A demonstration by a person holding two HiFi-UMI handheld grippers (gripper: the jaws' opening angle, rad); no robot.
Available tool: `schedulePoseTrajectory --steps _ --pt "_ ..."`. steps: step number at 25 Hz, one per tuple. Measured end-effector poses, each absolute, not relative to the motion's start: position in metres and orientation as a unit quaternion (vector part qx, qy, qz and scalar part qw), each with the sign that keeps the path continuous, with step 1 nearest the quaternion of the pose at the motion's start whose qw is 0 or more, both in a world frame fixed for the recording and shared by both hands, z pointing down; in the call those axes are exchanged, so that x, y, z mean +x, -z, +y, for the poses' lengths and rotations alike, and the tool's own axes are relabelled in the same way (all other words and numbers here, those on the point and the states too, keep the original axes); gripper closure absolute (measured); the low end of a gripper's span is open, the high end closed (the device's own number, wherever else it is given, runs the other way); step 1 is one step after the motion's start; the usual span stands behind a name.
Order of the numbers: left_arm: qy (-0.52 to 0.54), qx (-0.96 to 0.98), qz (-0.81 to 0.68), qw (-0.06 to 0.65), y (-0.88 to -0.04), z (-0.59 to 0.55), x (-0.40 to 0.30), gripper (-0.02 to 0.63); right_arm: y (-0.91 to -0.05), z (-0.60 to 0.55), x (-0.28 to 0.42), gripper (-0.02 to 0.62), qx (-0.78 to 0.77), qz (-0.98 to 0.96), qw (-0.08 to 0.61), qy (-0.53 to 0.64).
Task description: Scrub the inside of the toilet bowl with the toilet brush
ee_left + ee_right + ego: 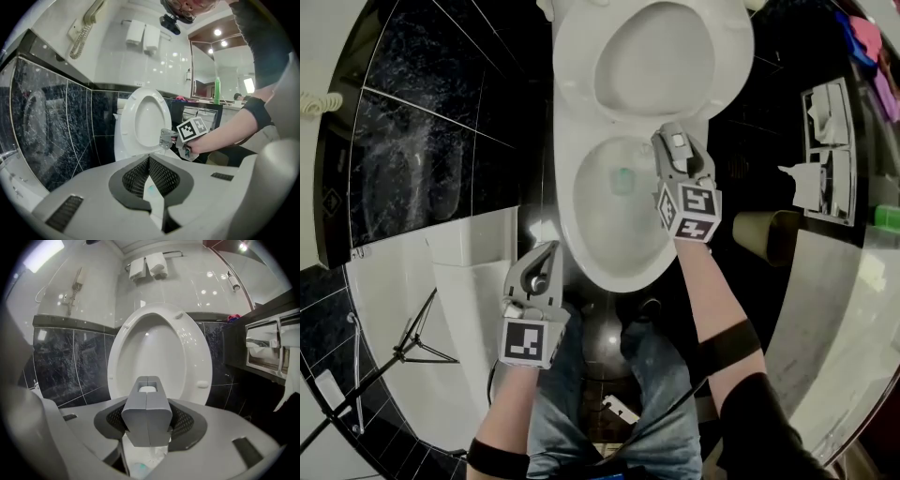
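Right gripper [674,139] clamped on the toilet brush [149,454], teal head down in toilet bowl [577,214] | left gripper [547,251] jaws apart, empty, at bowl's 7 o'clock | lid [666,56] up at 12 | paper holder [827,150] at 3

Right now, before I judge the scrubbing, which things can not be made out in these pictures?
1. Toilet brush bristles: head view, only a small greenish patch, too small.
2. Brush handle: right gripper view, mostly covered by the shut right hand-held gripper.
3. Inside of the toilet bowl: left gripper view, hidden behind the left hand-held gripper body.
4. Raised toilet lid: head view, far end cut off by the top edge.
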State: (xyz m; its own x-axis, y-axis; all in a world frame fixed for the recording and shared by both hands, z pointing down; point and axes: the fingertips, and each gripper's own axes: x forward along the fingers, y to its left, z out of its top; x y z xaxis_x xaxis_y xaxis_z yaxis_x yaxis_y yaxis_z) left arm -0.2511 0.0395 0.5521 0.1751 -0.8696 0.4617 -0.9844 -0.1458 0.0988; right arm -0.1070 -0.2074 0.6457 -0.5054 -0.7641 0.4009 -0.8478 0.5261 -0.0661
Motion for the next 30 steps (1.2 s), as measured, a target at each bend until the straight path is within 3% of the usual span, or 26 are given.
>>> schedulePoseTrajectory --steps 7,17,25,30 --pt "-0.144 0.749 -0.616 0.198 -0.551 0.037 -0.228 0.614 -0.669 -0.161 -0.074 0.371 0.436 -0.863 0.223 -0.119" --pt "-0.143 0.752 -0.611 0.201 -0.542 0.043 -0.215 0.614 -0.68 -0.082 -0.076 0.373 0.377 -0.877 0.256 -0.153" --pt "-0.139 0.748 -0.616 0.203 -0.536 0.05 -0.221 0.614 -0.678 -0.032 -0.101 0.373 0.328 -0.887 0.264 -0.187" --pt "-0.136 0.744 -0.621 0.203 -0.534 0.055 -0.23 0.614 -0.673 -0.019 -0.116 0.373 0.325 -0.884 0.229 -0.245"
